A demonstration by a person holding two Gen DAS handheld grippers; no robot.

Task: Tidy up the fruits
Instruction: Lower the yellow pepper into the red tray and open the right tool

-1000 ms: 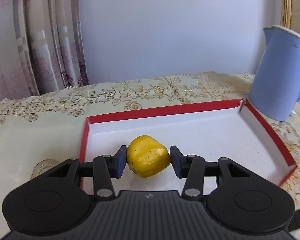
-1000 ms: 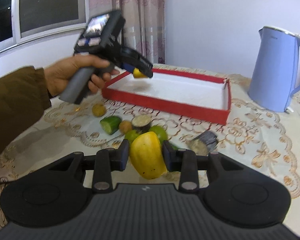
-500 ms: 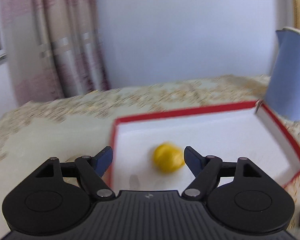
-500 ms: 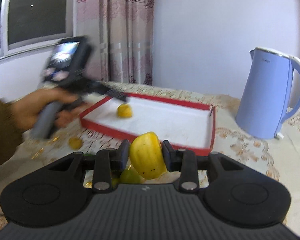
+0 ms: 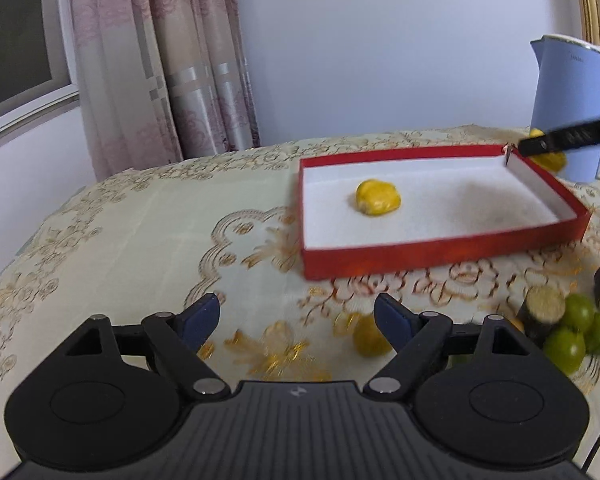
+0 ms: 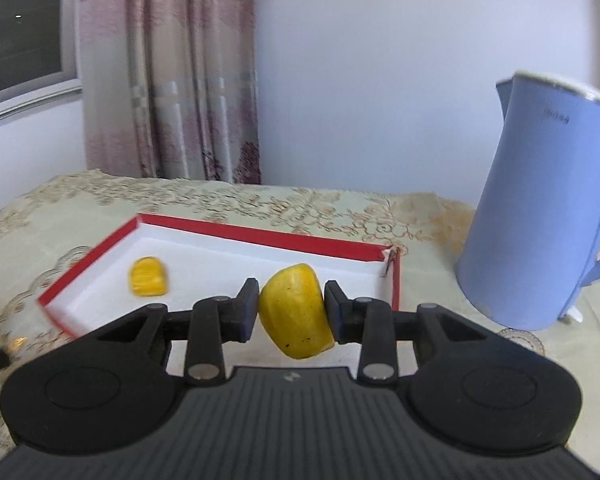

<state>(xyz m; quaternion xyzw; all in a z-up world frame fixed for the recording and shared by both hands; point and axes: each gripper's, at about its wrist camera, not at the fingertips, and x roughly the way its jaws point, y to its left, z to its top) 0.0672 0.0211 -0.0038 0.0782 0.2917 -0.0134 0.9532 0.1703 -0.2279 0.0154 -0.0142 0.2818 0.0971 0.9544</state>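
Note:
A red box with a white inside (image 5: 440,254) (image 6: 260,236) lies on the table. A small yellow fruit piece (image 5: 378,197) (image 6: 148,277) sits inside it near its left end. My left gripper (image 5: 298,322) is open and empty, low over the cloth in front of the box. My right gripper (image 6: 291,310) is shut on a larger yellow fruit (image 6: 296,311) and holds it above the box's right part. In the left wrist view the right gripper's finger (image 5: 572,138) shows over the box's far right corner.
A blue kettle (image 6: 548,204) (image 5: 568,100) stands right of the box. Loose fruit lies in front of the box: a yellow piece (image 5: 368,336), green limes (image 5: 572,332) and dark cut pieces (image 5: 542,308). Curtains and a window are behind the table.
My left gripper let go of the small yellow piece in the box, opened and pulled back out. My right gripper carried the larger yellow fruit up from the pile to above the box.

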